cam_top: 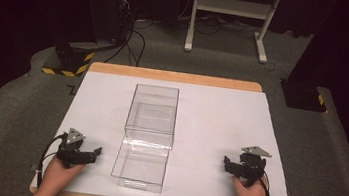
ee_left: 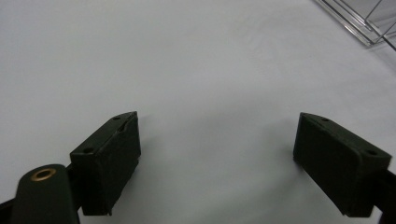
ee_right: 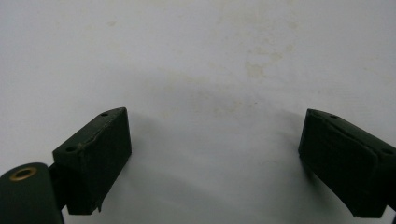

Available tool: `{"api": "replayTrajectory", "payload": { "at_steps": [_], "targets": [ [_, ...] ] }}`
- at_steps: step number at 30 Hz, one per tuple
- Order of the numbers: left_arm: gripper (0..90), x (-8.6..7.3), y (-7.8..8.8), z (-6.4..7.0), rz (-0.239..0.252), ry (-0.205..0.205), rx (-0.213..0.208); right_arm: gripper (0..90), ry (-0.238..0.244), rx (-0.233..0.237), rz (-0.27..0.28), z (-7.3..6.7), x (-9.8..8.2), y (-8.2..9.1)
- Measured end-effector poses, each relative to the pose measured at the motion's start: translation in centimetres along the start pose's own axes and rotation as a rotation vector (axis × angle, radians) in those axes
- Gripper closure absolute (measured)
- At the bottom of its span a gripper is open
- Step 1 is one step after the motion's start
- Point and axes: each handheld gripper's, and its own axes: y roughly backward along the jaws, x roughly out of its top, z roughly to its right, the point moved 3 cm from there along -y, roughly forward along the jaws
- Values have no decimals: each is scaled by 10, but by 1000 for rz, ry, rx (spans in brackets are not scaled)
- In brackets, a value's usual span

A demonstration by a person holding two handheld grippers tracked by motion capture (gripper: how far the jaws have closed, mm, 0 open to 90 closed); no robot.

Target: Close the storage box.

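A clear plastic box (cam_top: 152, 110) lies in the middle of the white table top (cam_top: 221, 114), with its clear drawer (cam_top: 140, 164) pulled out toward the near edge. My left gripper (cam_top: 97, 152) rests on the table to the left of the drawer, jaws wide apart over bare white surface. In the left gripper view, the left gripper (ee_left: 217, 140) is open and a corner of the clear box (ee_left: 369, 23) shows at the top right. My right gripper (cam_top: 226, 163) sits to the right of the drawer. In the right gripper view the right gripper (ee_right: 215, 140) is open with nothing between its jaws.
The table has a wooden rim (cam_top: 175, 76) at its far edge. Beyond it on the grey carpet stand a white frame (cam_top: 228, 14), cables (cam_top: 134, 37) and a black-and-yellow striped base (cam_top: 68, 62). A dark post base (cam_top: 303, 96) stands at the right.
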Motion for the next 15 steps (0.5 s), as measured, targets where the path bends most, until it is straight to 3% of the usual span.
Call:
{"api": "replayTrajectory", "payload": {
  "at_steps": [15],
  "targets": [
    [153,0,0,0,0,-1,0,92,-3,3,1,0,-1,0]
  ]
}}
